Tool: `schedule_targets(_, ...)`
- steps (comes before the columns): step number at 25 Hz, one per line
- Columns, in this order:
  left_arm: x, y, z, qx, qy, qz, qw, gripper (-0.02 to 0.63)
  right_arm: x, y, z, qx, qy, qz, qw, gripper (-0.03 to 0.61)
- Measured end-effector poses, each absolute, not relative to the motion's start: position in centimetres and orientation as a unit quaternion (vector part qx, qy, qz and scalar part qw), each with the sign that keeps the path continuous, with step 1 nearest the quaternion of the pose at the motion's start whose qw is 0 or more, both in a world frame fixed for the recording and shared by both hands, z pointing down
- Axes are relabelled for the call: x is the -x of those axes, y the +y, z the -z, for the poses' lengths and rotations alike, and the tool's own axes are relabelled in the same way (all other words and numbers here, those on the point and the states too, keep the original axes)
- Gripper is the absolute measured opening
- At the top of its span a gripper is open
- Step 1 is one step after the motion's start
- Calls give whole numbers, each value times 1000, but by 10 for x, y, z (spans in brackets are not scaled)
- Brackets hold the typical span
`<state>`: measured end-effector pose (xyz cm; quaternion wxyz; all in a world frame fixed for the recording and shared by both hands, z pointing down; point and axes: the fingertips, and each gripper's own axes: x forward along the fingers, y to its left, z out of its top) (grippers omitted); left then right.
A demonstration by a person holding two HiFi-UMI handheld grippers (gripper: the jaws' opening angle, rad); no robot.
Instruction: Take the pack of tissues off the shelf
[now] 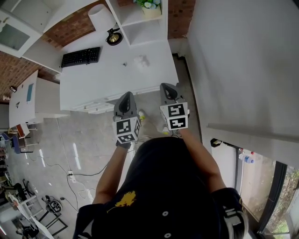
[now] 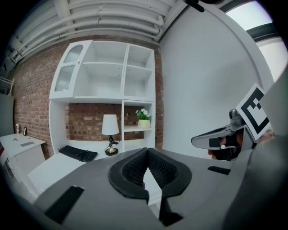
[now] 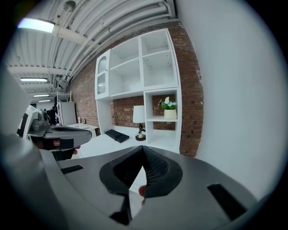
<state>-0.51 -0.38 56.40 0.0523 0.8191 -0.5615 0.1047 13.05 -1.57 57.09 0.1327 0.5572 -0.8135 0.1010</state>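
A small pale pack of tissues lies on the white desk top, just below the shelf unit; neither gripper view shows it. I hold both grippers side by side over the floor, short of the desk's front edge. My left gripper has its jaws together with nothing between them, seen up close in its own view. My right gripper is likewise shut and empty. Each gripper appears at the edge of the other's view: the right gripper and the left gripper.
A black keyboard and a table lamp stand on the desk's left part. A potted plant sits in a low shelf compartment. A white wall runs along the right; a low white cabinet stands to the left.
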Motion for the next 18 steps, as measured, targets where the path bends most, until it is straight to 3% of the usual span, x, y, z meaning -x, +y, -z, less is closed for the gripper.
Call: schedule_targets(18, 7, 3, -567, -822, -551, -127, 65, 18, -123, -9, -569, -544, -823, -93, 131, 3)
